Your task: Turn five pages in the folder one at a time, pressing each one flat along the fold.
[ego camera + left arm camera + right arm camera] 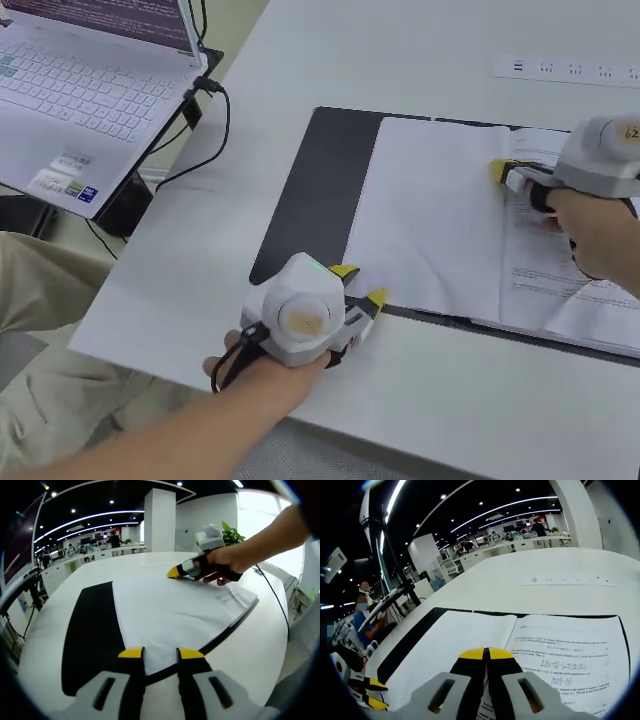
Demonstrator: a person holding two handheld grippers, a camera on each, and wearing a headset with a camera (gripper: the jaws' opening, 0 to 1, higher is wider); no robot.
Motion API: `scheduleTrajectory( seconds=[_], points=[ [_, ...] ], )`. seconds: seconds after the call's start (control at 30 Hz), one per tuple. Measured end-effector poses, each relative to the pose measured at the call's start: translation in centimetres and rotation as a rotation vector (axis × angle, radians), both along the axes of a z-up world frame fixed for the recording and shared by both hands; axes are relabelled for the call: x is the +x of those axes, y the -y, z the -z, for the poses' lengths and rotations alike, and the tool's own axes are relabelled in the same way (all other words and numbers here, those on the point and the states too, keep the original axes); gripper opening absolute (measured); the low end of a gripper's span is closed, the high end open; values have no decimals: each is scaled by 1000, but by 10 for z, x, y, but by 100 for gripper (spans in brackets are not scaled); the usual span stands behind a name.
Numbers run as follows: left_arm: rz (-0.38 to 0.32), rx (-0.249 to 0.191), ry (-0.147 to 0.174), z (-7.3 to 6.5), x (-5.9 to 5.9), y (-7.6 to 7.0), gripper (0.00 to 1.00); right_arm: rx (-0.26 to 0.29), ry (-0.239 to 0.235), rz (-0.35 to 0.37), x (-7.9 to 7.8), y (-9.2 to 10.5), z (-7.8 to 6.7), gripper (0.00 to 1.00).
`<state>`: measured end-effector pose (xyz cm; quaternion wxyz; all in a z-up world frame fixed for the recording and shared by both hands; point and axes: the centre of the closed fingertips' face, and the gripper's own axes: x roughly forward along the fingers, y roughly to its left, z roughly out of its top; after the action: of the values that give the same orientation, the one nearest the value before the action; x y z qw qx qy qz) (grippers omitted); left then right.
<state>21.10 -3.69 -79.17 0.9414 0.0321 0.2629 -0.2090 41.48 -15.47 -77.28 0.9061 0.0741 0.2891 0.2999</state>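
"The open black folder (pixel 310 190), where does it lie?"

"Flat on the white bench (pixel 450 400), close to the near edge. Its right end is cut off in the head view."

"And the left gripper (pixel 360 283)?"

"At the near left corner of the blank white page (pixel 430 220). Its own view shows the yellow-tipped jaws spread, with the folder's near edge running beneath the gap (pixel 160 653)."

"The right gripper (pixel 497 172)?"

"Its tips are pressed together at the fold (pixel 485 653). Whether any paper is caught between them cannot be told. The hand (pixel 590 230) holding it covers part of the printed page (pixel 540 270), and the print is too small to read."

"Anything else?"

"A white power strip (pixel 565 70) lies toward the far edge. A white laptop (pixel 90 90) sits beyond the left edge, cropped at the top."
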Motion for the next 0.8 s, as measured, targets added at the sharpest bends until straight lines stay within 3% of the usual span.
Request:
scheduleTrajectory(
  seconds=[0.5,0.77,0.8],
  points=[
    [-6,-4,4,-1,-1,0,24,-70,96,41,54,3,15,0],
    [-6,-5,6,-1,-1,0,24,1,52,113,63,7,16,0],
    [-6,-5,6,-1,0,0,24,35,27,137,61,8,15,0]
  ],
)
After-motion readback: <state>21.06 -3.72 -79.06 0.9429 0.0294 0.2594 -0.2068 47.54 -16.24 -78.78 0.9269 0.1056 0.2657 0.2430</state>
